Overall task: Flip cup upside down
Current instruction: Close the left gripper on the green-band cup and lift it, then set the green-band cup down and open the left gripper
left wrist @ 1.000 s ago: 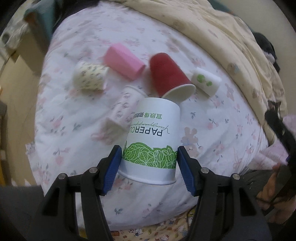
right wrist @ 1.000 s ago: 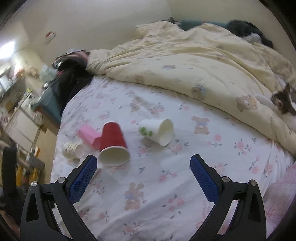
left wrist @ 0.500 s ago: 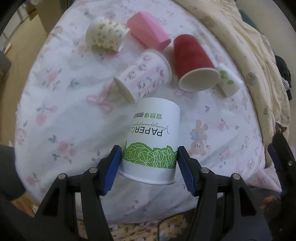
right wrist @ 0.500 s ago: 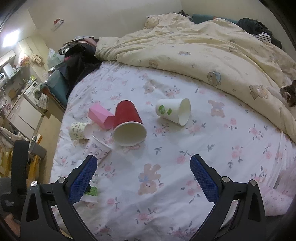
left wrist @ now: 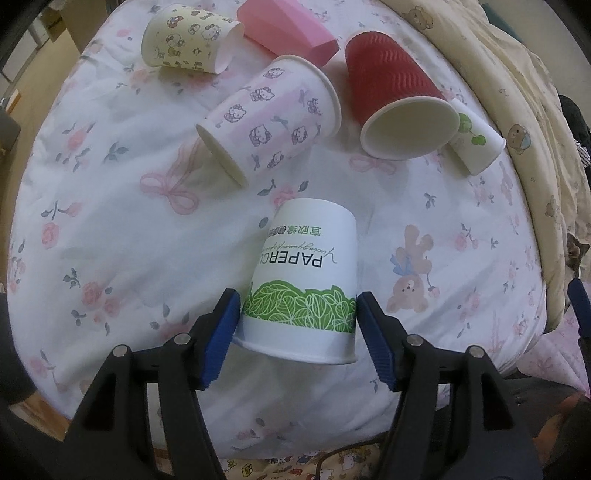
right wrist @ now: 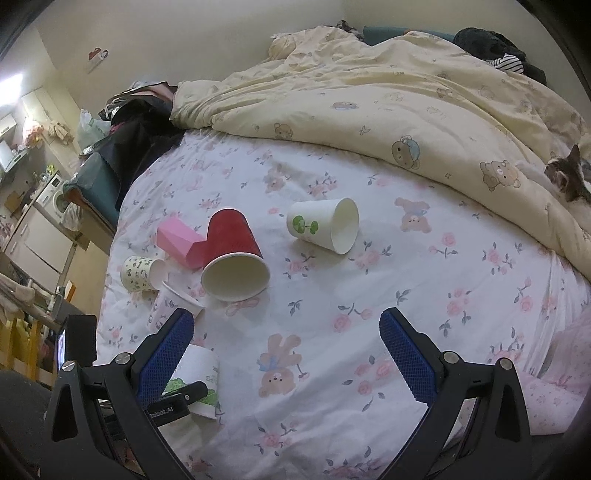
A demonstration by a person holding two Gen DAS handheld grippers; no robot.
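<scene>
A white paper cup with a green leaf band (left wrist: 306,280) sits between the blue pads of my left gripper (left wrist: 297,328), its print upside down and its wide rim toward the camera. The pads touch both sides of the cup near the rim. The same cup (right wrist: 197,376) shows in the right wrist view at the lower left, behind my right gripper's left finger, with the left gripper's black finger across it. My right gripper (right wrist: 286,354) is open and empty above the flowered sheet.
Several cups lie on their sides on the bed: a Hello Kitty cup (left wrist: 269,114), a red ribbed cup (left wrist: 399,99), a yellow patterned cup (left wrist: 188,38), a pink cup (left wrist: 288,26), a white cup with green spots (right wrist: 323,225). A cream duvet (right wrist: 406,92) and a cat (right wrist: 569,177) lie beyond.
The left gripper has carried the leaf cup down toward the sheet, tilting it. The right gripper has drawn back, so the cups look farther off.
</scene>
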